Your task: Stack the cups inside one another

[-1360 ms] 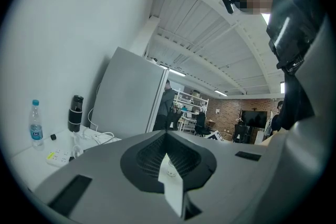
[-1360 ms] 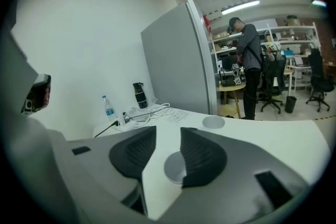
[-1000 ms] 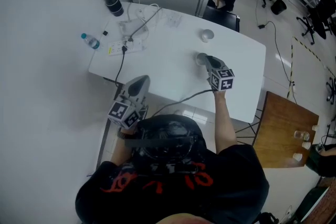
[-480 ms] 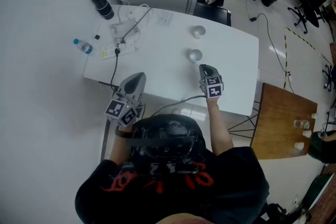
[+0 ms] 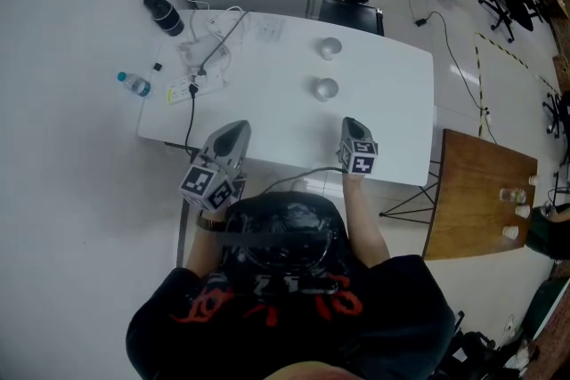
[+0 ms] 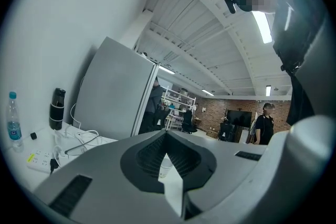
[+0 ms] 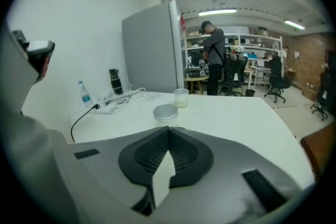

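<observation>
Two cups stand apart on the white table (image 5: 392, 129). The near cup (image 5: 326, 88) shows a grey round top (image 7: 166, 112). The far cup (image 5: 329, 48) is clear and upright (image 7: 181, 97). My right gripper (image 5: 350, 122) hovers at the table's front edge, short of the near cup, and it is shut and empty (image 7: 169, 128). My left gripper (image 5: 239, 131) hangs at the front left edge, pointing level. Its jaws meet at the tips with nothing held (image 6: 167, 134). Through the gap below those tips a clear cup (image 6: 164, 165) shows.
At the table's back left are a black bottle (image 5: 165, 12), a water bottle (image 5: 135, 84), a power strip (image 5: 183, 88) and loose cables. A wooden table (image 5: 476, 200) with small cups stands to the right. A person (image 7: 212, 57) stands beyond the far edge, near office chairs.
My right gripper has drawn back from the near cup toward the table's front edge and sunk; the cup now stands free. The left gripper has kept its place.
</observation>
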